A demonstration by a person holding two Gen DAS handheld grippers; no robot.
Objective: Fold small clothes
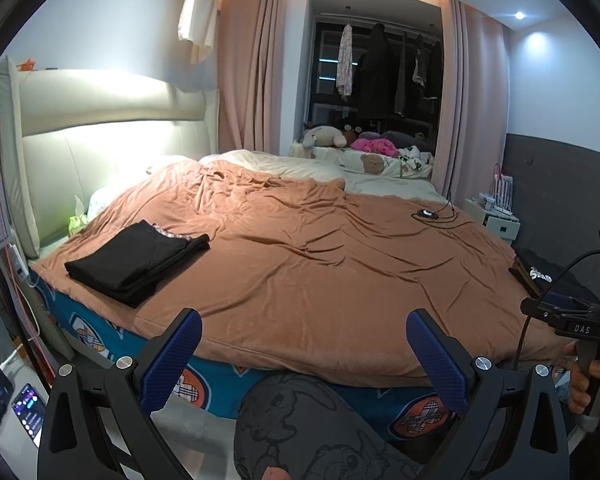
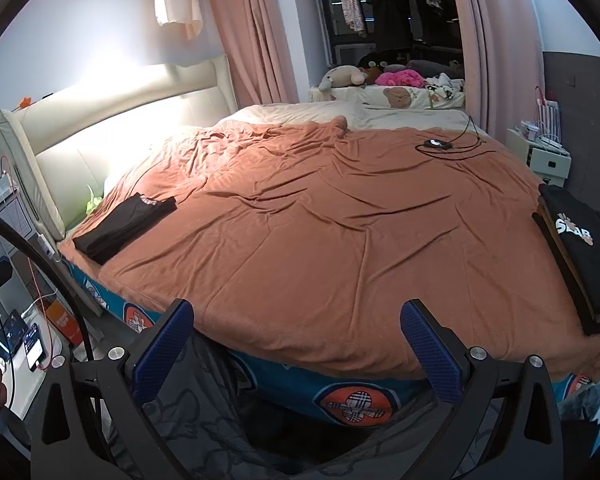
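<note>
At the foot-side edge of the bed (image 1: 300, 264), both claws are just hanging in the air over the person's patterned grey trouser leg (image 1: 300, 428). The left claw (image 1: 304, 364) has its blue-padded fingers (image 1: 172, 360) spread wide apart with nothing between them, and the right claw (image 2: 296, 354) is spread wide and empty too.

The folded black clothes (image 1: 134, 260) sit in a neat stack on the orange-brown blanket (image 2: 320, 220), near the bed's left corner by the cream headboard (image 1: 100, 120). Over on the right edge of the bed there's another pile of dark clothes, the top one a black shirt with white lettering (image 2: 580, 240). Neither claw is touching either pile; both are well apart from them.

Further back, a small black device with cables (image 2: 436, 143) lies on the blanket, and stuffed toys (image 1: 328, 138) are heaped past the far side.
</note>
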